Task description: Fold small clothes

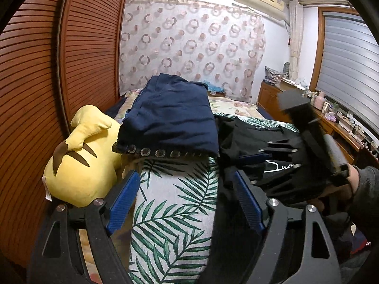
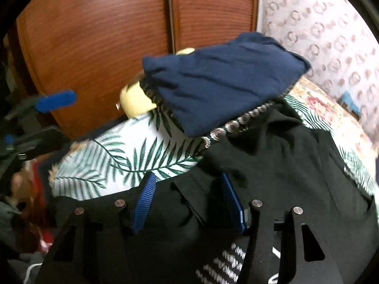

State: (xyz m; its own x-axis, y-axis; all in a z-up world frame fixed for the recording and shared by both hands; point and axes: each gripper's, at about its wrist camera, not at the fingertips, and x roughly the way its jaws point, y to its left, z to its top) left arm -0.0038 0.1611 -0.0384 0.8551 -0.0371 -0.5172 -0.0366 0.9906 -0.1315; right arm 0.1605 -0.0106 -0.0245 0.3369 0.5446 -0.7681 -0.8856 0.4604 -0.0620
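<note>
Both claws, left point(image 1: 187, 201) and right point(image 2: 187, 203), gape wide over rumpled black shirt point(image 2: 284, 161) beside folded navy garment point(image 1: 170, 118).

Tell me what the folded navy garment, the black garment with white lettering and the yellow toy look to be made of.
Folded navy garment: looks like soft matte knit, probably cotton; it creases gently, and a patterned trim edges it. Black garment with white lettering: thin matte fabric, likely jersey, with flat printed letters. Yellow toy: plush, probably stuffed polyester; rounded, fuzzy, with a sewn tag.
</note>
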